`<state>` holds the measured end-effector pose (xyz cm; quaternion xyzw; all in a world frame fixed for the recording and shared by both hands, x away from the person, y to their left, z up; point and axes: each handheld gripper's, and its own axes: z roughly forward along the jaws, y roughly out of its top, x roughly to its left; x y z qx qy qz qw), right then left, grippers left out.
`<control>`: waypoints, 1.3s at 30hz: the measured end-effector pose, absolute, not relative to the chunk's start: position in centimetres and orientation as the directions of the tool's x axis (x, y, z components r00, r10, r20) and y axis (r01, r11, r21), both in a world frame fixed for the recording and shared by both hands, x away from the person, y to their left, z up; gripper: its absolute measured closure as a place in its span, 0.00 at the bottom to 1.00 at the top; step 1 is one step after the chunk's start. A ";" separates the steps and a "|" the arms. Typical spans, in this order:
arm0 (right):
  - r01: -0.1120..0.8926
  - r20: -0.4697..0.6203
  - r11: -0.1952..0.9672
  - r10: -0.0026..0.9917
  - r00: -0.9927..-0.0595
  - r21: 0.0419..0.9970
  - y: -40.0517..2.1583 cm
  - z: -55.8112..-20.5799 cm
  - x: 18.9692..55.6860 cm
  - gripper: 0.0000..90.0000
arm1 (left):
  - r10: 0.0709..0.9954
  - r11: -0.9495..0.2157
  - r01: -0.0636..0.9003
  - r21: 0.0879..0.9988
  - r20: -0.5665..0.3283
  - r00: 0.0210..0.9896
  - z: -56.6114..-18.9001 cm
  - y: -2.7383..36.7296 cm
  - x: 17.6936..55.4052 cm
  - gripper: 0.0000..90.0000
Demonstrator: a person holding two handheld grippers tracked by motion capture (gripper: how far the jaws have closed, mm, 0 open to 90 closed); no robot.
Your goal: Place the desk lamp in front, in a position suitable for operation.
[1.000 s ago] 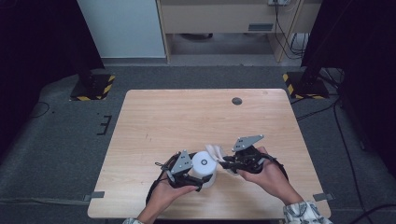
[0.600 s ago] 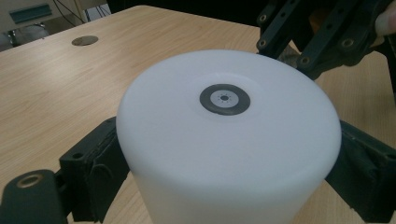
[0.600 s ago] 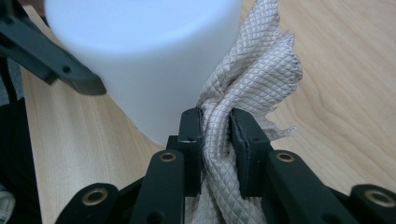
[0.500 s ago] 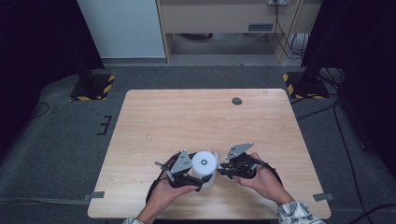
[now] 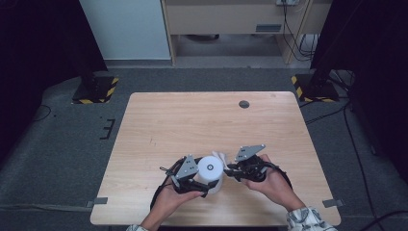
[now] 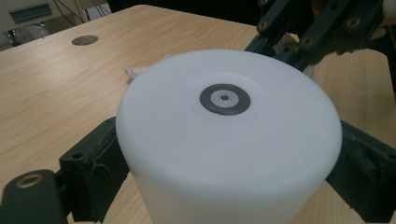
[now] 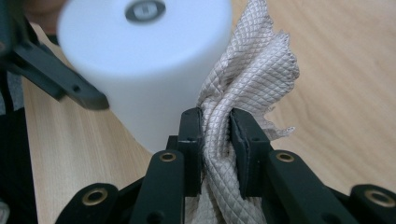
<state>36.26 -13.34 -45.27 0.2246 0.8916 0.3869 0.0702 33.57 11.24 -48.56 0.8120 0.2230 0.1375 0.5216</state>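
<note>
While the left gripper [image 5: 208,185] clamps the upright white cylinder [image 5: 210,172] near the table's [image 5: 192,120] front edge, we note the right gripper [image 7: 215,135] pinching a bunched quilted cloth [image 7: 252,74] between nearly closed jaws. The cloth touches the cylinder's side facing the right gripper. We judge any wiping stroke must run around that wall, the cylinder's axis being vertical.

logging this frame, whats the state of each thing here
white cylinder: upright on the table, clamped between the left gripper's jaws
cloth: bunched and twisted, pinched by the right gripper, pressed against the cylinder's side
left gripper: shut on the cylinder
right gripper: shut on the cloth
table: bare wood, a small round dark disc near its far edge
</note>
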 end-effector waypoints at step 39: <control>0.314 0.019 0.615 0.437 -0.899 0.724 -13.3 -45.4 35.9 0.84 | 0.502 -0.361 0.215 0.907 -0.005 0.865 -48.6 11.2 33.6 0.09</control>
